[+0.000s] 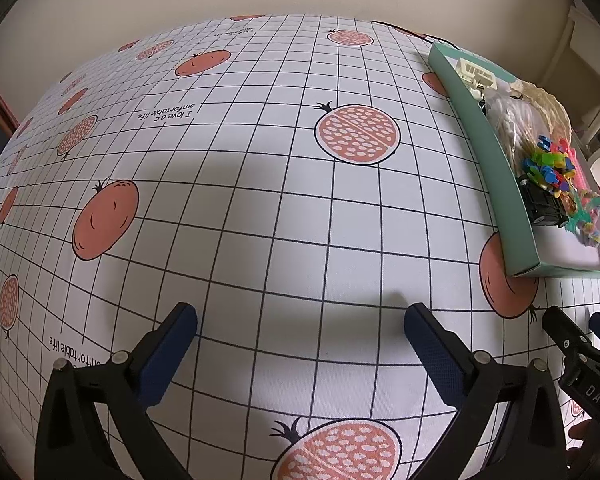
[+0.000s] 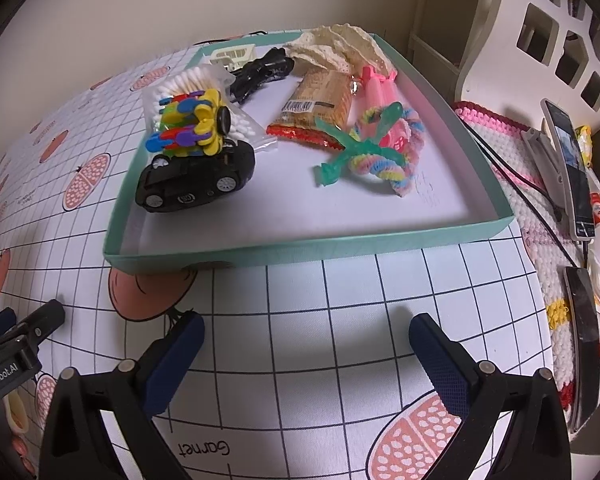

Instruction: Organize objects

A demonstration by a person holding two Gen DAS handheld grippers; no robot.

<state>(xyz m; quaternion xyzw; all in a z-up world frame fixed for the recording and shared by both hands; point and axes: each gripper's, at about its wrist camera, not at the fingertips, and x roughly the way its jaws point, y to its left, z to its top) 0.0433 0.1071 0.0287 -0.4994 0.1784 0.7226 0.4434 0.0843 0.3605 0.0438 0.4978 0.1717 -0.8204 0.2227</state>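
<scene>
A shallow teal box (image 2: 300,249) (image 1: 496,184) lies on the pomegranate-print tablecloth (image 1: 260,184). Inside it sit a black toy car (image 2: 196,182) (image 1: 542,204), a bright plastic flower-piece toy (image 2: 192,126) (image 1: 548,160) on the car, a bag of cotton swabs (image 2: 188,80), a snack packet (image 2: 320,104), a green plastic figure (image 2: 348,148), a pastel twisted ring (image 2: 396,156), pink items and cream lace (image 2: 340,46). My right gripper (image 2: 306,330) hangs open in front of the box, holding nothing. My left gripper (image 1: 300,322) is open over bare cloth, left of the box.
Right of the box, a crocheted mat (image 2: 540,208) carries a phone on a stand (image 2: 572,168), a cable and small clutter. A white cut-out panel (image 2: 540,32) stands behind. Each gripper shows at the edge of the other's view. A wall borders the table's far side.
</scene>
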